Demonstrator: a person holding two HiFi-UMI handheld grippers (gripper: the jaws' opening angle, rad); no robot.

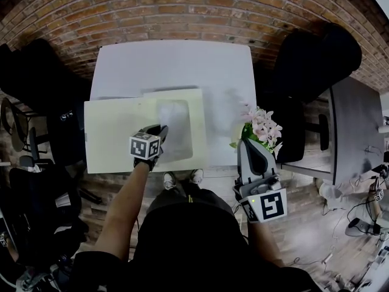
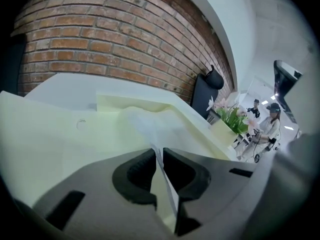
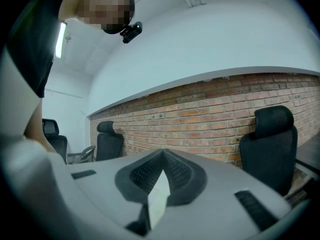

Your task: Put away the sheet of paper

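A pale yellow folder (image 1: 115, 132) lies open on the front of the white table (image 1: 176, 62). A thin whitish sheet of paper (image 1: 175, 129) rests on the folder's right leaf. My left gripper (image 1: 159, 131) is at the sheet's near left edge, shut on it. In the left gripper view the sheet (image 2: 145, 124) runs up from between the closed jaws (image 2: 159, 154) and bulges over the folder (image 2: 60, 144). My right gripper (image 1: 246, 145) hangs off the table's front right corner, tilted up toward the brick wall. Its jaws (image 3: 161, 154) meet at the tips and hold nothing.
A pot of pink flowers (image 1: 261, 126) stands at the table's right front corner, close to the right gripper. Black office chairs (image 1: 316, 53) flank the table on both sides. A grey desk (image 1: 355, 126) is at the far right. The brick wall runs behind.
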